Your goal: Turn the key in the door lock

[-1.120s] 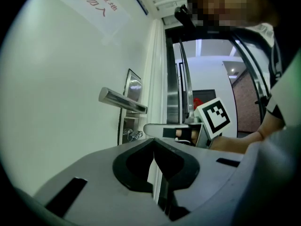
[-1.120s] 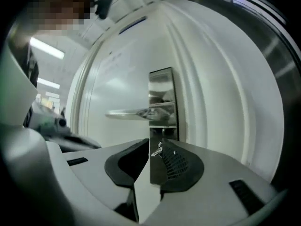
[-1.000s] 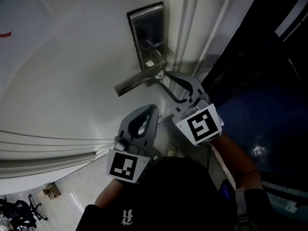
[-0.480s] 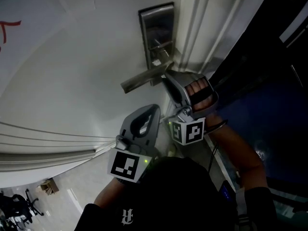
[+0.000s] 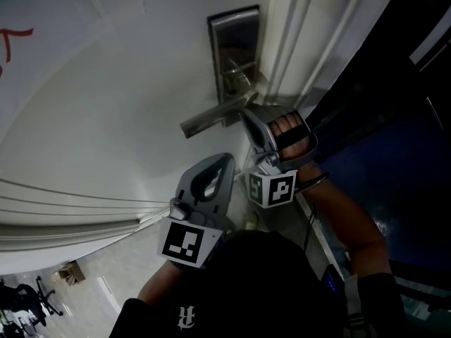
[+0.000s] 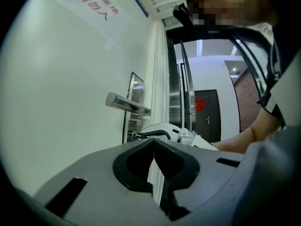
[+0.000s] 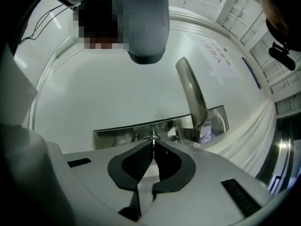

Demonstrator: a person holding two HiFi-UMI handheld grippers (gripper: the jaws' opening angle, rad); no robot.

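White door fills the background, with a steel lock plate near its edge and a lever handle jutting out from it. Straight ahead of the right gripper, touching its tips, is the key. The jaws are pressed together on its thin metal head, which shows as a sliver between the pads, and the shaft runs on beyond the tips into the lock plate. The key's long axis looks to lie in line with the jaws, so I judge the turn calls for a roll of the wrist about that line, not a sideways sweep. The handle stands off to one side of these jaws, near enough that a wide roll might brush it. Well back from the lock hangs the left gripper, jaws closed tip to tip with nothing between them. From those jaws the key lies ahead and a little to the left, with the right gripper in between. The right gripper is plainly the nearer, and the one placed to make the turn.
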